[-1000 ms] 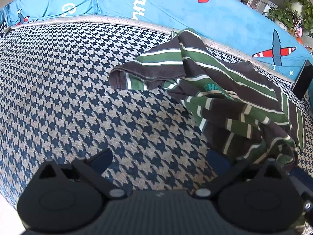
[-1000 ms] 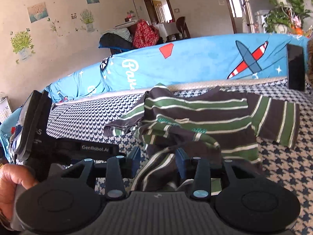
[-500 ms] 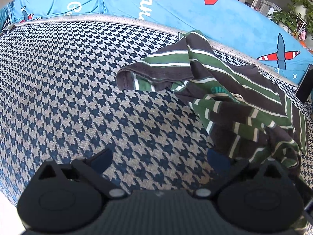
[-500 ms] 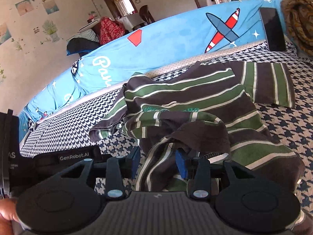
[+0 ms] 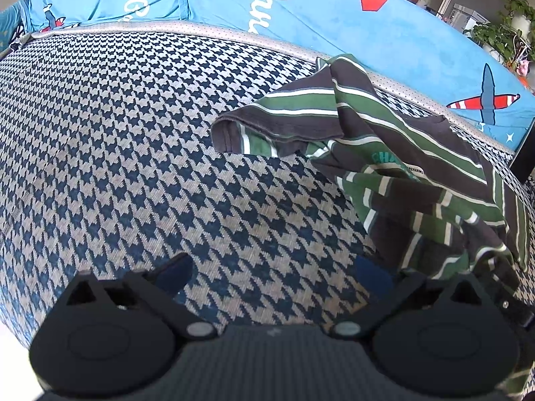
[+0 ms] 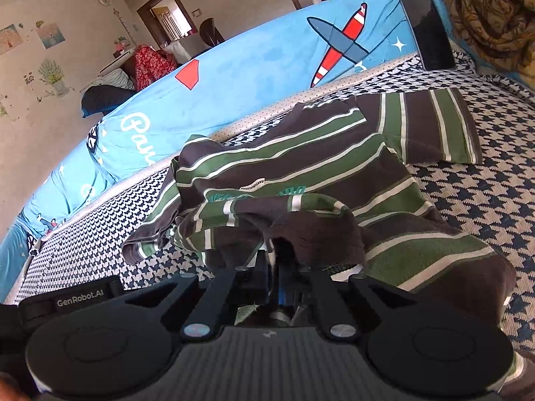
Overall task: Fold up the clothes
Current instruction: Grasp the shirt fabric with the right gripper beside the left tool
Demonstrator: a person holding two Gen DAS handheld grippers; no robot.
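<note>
Right wrist view: right gripper (image 6: 275, 269) jaws are clamped together on a bunched fold of the striped shirt (image 6: 317, 180), which lies crumpled on the houndstooth cushion (image 6: 468, 200). Left gripper (image 5: 272, 270) hangs over bare cushion beside the shirt, jaws spread, gripping nothing.

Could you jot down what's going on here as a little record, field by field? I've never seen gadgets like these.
Setting: a houndstooth-patterned cushion with a blue printed cover behind it
Garment: a rumpled striped shirt in green, brown and white, not yet folded
Right gripper: shut, pinching a bunched fold of the shirt
Left gripper: open, over bare cushion beside the shirt, holding nothing
Other items: a dark phone-like slab propped against the blue cover; a brown patterned cloth at far right
Stage: first grasp made, folding barely begun
</note>
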